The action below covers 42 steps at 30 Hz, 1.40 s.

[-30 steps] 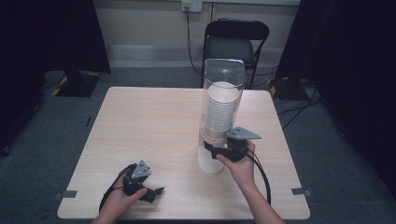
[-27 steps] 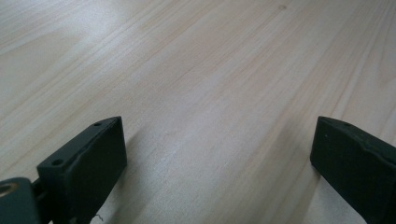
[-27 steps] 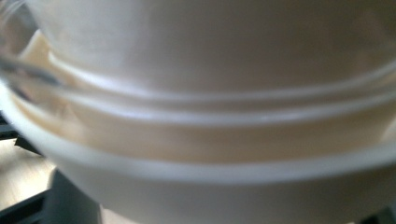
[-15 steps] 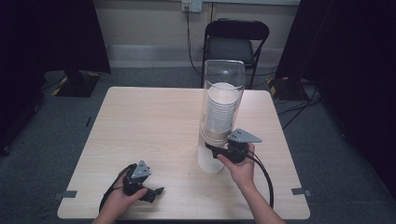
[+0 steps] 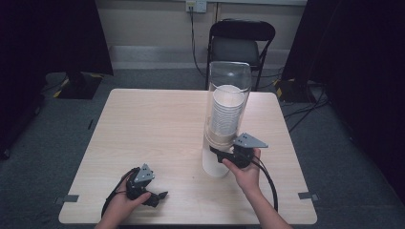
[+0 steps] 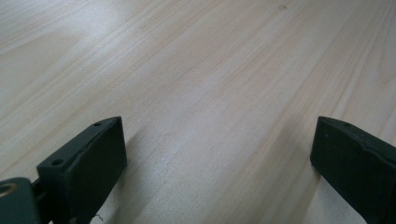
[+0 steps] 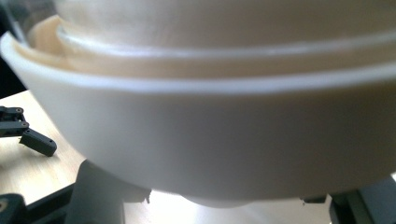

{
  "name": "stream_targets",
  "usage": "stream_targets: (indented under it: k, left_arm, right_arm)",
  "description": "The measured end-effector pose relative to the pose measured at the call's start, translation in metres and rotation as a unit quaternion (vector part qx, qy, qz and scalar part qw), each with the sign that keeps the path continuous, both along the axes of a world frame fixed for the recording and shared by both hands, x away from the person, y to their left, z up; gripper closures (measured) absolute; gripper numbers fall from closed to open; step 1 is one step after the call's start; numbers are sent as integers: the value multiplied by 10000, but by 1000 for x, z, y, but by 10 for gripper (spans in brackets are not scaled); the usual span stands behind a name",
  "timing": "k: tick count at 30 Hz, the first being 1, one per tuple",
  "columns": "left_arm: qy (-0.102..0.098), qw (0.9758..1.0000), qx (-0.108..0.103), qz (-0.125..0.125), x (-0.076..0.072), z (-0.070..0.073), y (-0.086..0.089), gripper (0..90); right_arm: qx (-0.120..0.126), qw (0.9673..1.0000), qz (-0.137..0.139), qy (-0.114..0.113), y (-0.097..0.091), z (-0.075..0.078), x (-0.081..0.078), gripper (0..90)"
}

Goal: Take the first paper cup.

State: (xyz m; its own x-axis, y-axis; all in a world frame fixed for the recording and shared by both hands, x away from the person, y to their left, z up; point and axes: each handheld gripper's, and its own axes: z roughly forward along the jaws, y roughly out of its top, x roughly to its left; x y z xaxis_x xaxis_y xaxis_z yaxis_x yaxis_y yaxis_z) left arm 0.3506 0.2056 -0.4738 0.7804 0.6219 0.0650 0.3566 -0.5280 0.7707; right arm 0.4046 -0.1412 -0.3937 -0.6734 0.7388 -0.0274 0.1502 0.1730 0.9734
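A tall clear cup dispenser (image 5: 228, 95) stands upright on the desk (image 5: 157, 129), right of the desk's middle, with a stack of white cups (image 5: 227, 114) inside its tube. The lowest cup (image 5: 216, 164) hangs out below the dispenser's cream collar. The right hand-held gripper (image 5: 218, 155) sits just to the right of the dispenser, and its jaws have just been closing; they now grip that lowest cup, one on each side of it. In the right gripper view the cup's white wall (image 7: 219, 135) looms close between the two black jaws. The left hand-held gripper (image 5: 160, 196) rests well to the left of the dispenser, near the desk's front edge, jaws wide apart over bare wood.
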Motion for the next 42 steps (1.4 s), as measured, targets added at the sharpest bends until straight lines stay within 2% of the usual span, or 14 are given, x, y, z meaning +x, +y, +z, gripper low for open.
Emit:
stream_targets:
  k: [14, 20, 21, 22, 23, 24, 26, 27, 28, 30, 32, 34, 40, 42]
  left_arm:
    - [-4, 10000, 4, -4, 0, 0, 0, 31]
    - [-2, 10000, 7, -3, 0, 0, 0, 31]
    - [1, 10000, 7, -2, 0, 0, 0, 31]
    - [1, 10000, 7, -3, 0, 0, 0, 31]
    - [-1, 10000, 14, -8, 0, 0, 0, 31]
    - [1, 10000, 24, 4, 0, 0, -1, 23]
    - [52, 10000, 25, -10, 1, 0, -2, 0]
    - [47, 10000, 23, -8, 1, 0, -2, 0]
    - [24, 10000, 75, -40, 1, 0, -2, 0]
    - [34, 10000, 79, -36, 1, 0, -2, 0]
    - [28, 10000, 74, -34, 1, 0, -2, 0]
    - [29, 10000, 74, -31, 1, 0, -2, 0]
    - [27, 10000, 50, -18, 1, 0, -2, 0]
    - [29, 10000, 46, -16, 1, 0, -2, 0]
  right_arm:
    - [9, 10000, 7, -36, -1, -2, 0, 360]
    - [-121, 9999, 30, 46, -1, -5, 1, 369]
    - [-375, 9989, 11, 284, -1, -13, 4, 371]
    - [-436, 9974, 12, 577, -3, -30, 6, 370]
    - [-716, 9929, -53, 950, -6, -53, 7, 370]
    - [-1005, 9893, -92, 1058, -8, -62, 8, 368]
    - [-776, 9942, -56, 745, -11, -36, 7, 366]
    - [-967, 9933, -72, 637, -10, -28, 7, 365]
    - [-945, 9928, -9, 742, -10, -25, 8, 364]
    - [-932, 9913, 85, 926, -13, -27, 10, 363]
    - [-1141, 9875, 146, 1079, -16, -35, 11, 361]
    - [-1341, 9850, 126, 1076, -20, -43, 9, 359]
    - [-1360, 9824, 94, 1280, -43, -53, 1, 356]
    - [-1407, 9822, 89, 1241, -49, -52, -2, 355]
